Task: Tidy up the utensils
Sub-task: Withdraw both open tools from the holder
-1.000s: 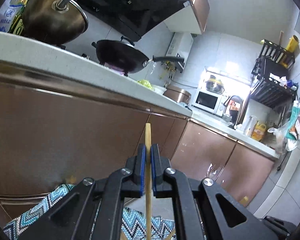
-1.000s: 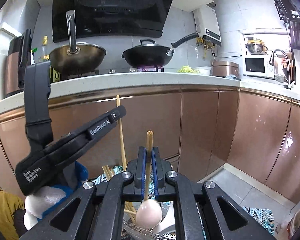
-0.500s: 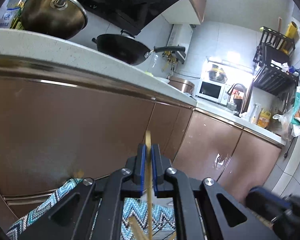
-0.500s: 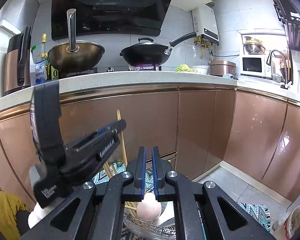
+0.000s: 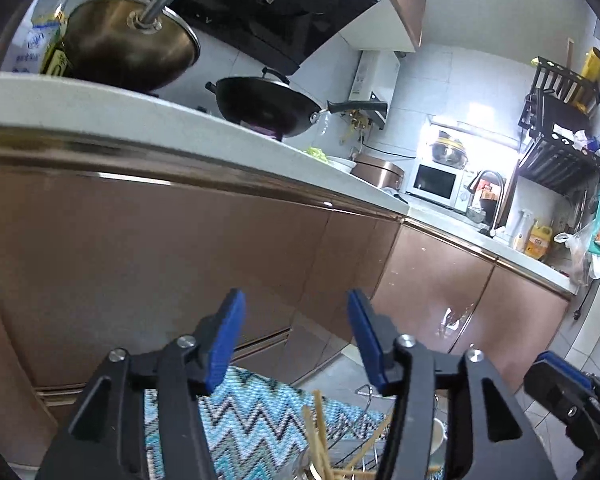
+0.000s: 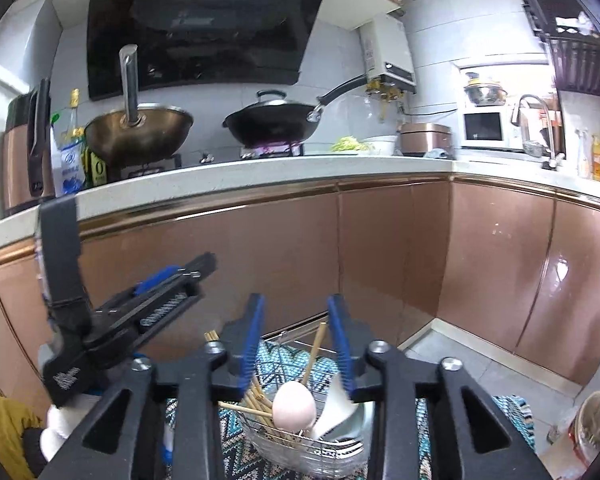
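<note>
A wire utensil basket (image 6: 300, 446) stands low on a zigzag mat. It holds several wooden chopsticks (image 6: 260, 404), a pink-headed wooden spoon (image 6: 294, 402) and a white spoon (image 6: 336, 404). My right gripper (image 6: 296, 344) is open just above the basket, with the spoon's handle loose between its fingers. My left gripper (image 5: 294, 340) is open and empty above the chopsticks (image 5: 320, 440). The left gripper also shows in the right wrist view (image 6: 172, 280), at the left.
Copper cabinet fronts (image 6: 380, 248) stand close behind the basket under a white counter (image 6: 260, 172) with two woks. The blue zigzag mat (image 5: 252, 412) covers the floor. A paper cup (image 6: 596, 420) stands at lower right.
Both grippers have opened. The left one let go of a chopstick and the right one let go of the spoon handle; both utensils dropped into the basket.
</note>
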`<action>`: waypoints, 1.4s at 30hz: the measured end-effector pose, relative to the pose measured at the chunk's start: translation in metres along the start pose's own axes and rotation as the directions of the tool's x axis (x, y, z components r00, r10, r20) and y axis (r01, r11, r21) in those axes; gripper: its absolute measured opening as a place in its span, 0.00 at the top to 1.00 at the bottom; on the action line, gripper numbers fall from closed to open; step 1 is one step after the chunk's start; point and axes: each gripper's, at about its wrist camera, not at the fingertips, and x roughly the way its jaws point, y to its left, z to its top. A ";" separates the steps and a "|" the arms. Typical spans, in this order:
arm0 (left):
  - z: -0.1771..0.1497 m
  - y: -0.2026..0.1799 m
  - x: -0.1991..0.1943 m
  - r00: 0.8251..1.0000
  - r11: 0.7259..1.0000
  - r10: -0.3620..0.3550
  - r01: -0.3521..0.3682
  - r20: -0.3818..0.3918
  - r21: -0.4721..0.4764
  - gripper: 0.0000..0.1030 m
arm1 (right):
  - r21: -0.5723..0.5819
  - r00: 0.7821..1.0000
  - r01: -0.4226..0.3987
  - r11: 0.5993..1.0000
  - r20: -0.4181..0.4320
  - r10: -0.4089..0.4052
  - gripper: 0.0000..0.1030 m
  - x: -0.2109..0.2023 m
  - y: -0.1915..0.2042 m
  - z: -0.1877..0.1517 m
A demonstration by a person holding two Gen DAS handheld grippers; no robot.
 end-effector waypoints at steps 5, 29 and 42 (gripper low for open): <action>0.010 -0.004 -0.040 0.998 0.995 0.062 -0.059 -0.034 0.076 0.37 | 0.012 0.997 0.073 0.997 0.015 -0.074 0.38 -0.028 0.000 0.002; 0.040 -0.005 -0.261 0.972 0.941 0.224 -0.233 0.066 0.246 0.19 | 0.055 0.901 0.422 0.905 0.079 -0.426 0.00 -0.203 0.006 -0.019; 0.042 0.004 -0.345 0.952 0.925 0.244 -0.286 0.185 0.251 0.15 | 0.109 0.857 0.482 0.870 0.149 -0.493 0.00 -0.280 0.020 -0.027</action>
